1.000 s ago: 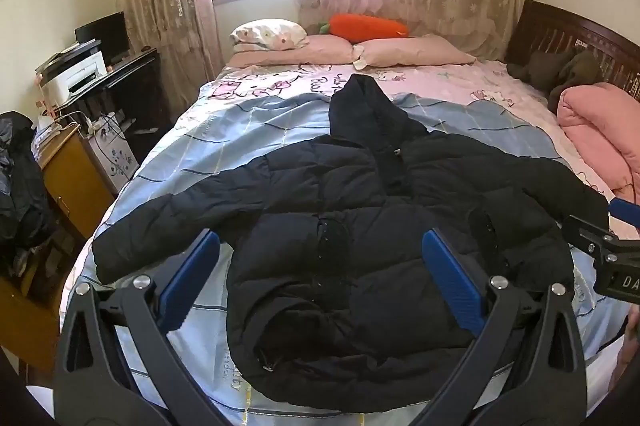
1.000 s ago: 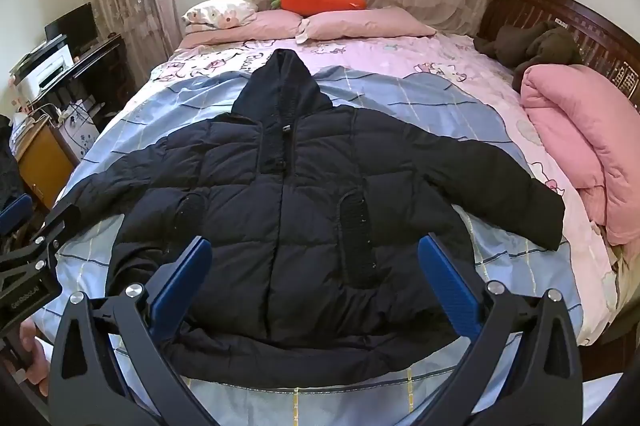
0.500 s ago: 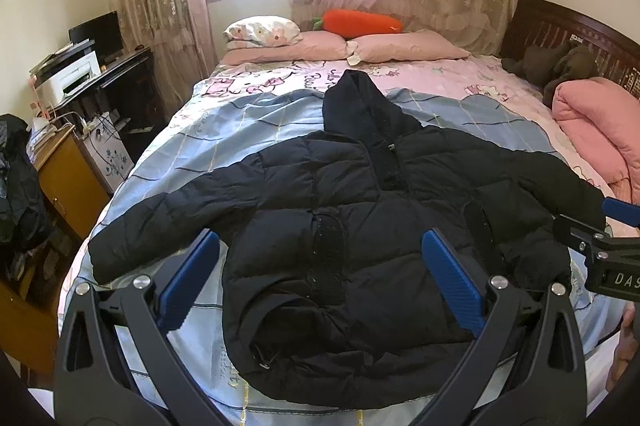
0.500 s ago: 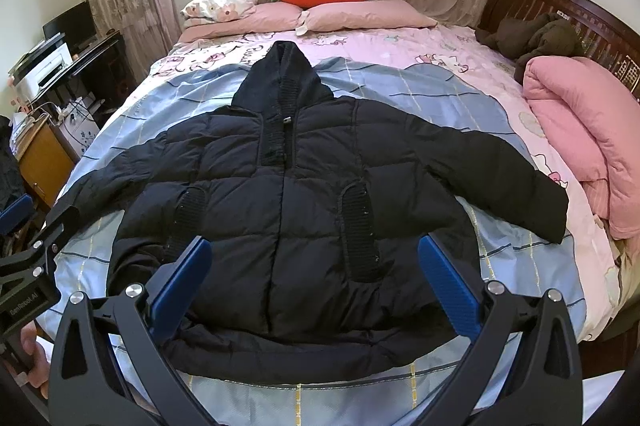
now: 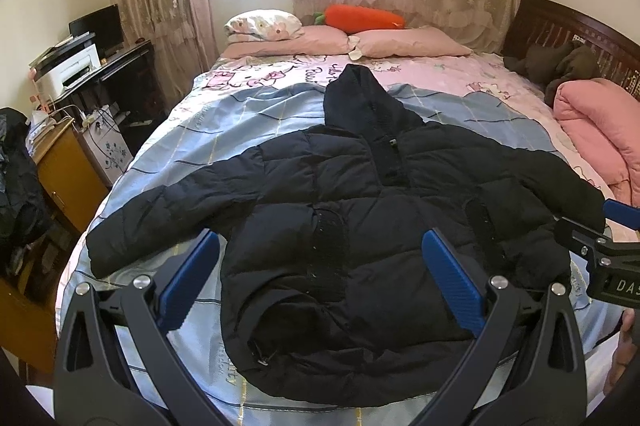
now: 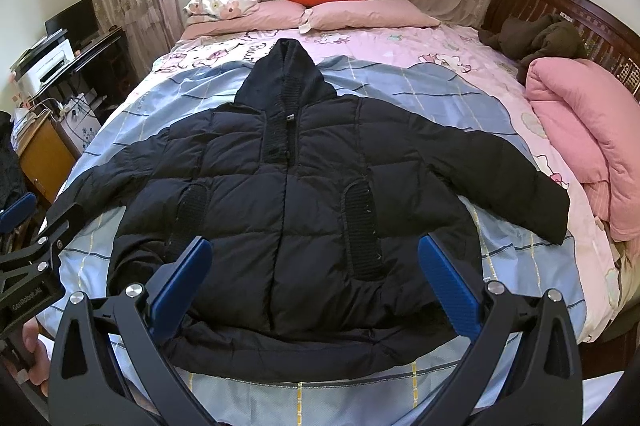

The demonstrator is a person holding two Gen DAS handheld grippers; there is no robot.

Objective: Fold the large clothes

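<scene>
Bedroom setting: a bed (image 5: 208,154) covered by a blue checked sheet and a pink cartoon sheet, with pink pillows (image 5: 408,44) and an orange carrot cushion (image 5: 362,18) under a curtained window.

Left wrist view. A black hooded puffer jacket (image 5: 360,226) lies front-up and zipped on the blue sheet, hood toward the pillows, both sleeves spread outward; its hem near the foot of the bed is rumpled. The left gripper (image 5: 320,278) hovers above the lower jacket with its blue pads wide apart, holding nothing. The right gripper (image 5: 600,250) enters at the right edge, near the far cuff. Compared with one second ago, the jacket sits slightly lower and fuller in frame and the window shows more, which suggests a small lift and tilt of this gripper rather than any contact; the garment itself is unchanged.

Right wrist view. The same jacket (image 6: 296,210) is centred, its sleeves reaching toward both sides of the bed; a pink quilt (image 6: 580,130) lies just beyond one cuff. The right gripper (image 6: 314,274) is likewise spread open and empty above the hem. The left gripper (image 6: 36,230) is visible at the left edge. Framing has shifted only slightly since earlier, so folding appears not yet begun; a sleeve is probably the first thing to take hold of.
</scene>
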